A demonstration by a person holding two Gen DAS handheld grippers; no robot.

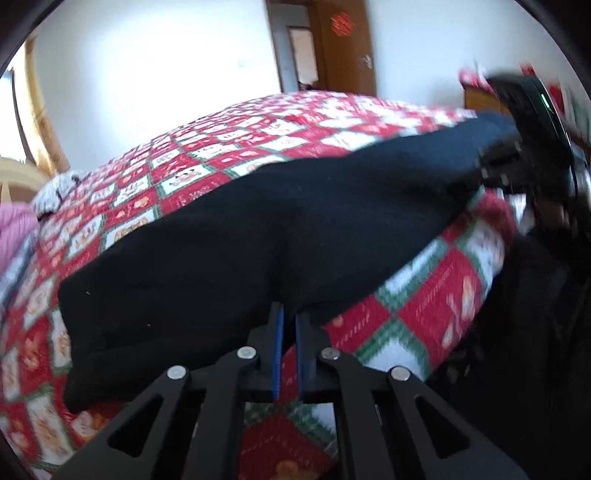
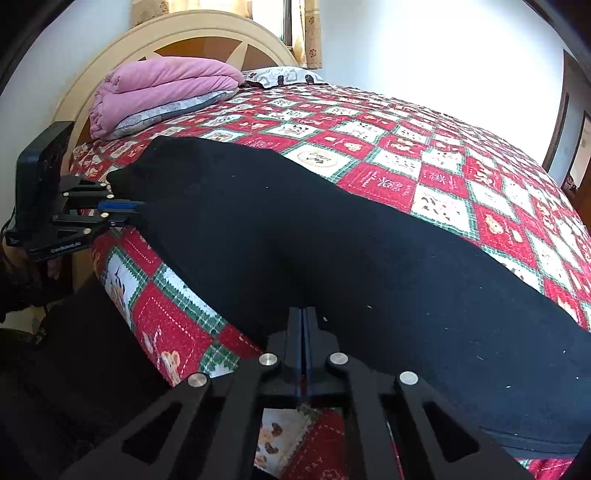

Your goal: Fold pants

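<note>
Black pants lie stretched along the near edge of a bed with a red, white and green patchwork cover. My left gripper is shut on the pants' near edge, its blue pads almost together. My right gripper is shut on the pants at their near edge further along. The right gripper also shows blurred in the left wrist view, at the pants' far end. The left gripper shows in the right wrist view, clamped on the pants' end.
A folded pink blanket and a patterned pillow lie by the cream headboard. A wooden door stands beyond the bed's foot. Dark floor and dark objects lie below the bed's near side.
</note>
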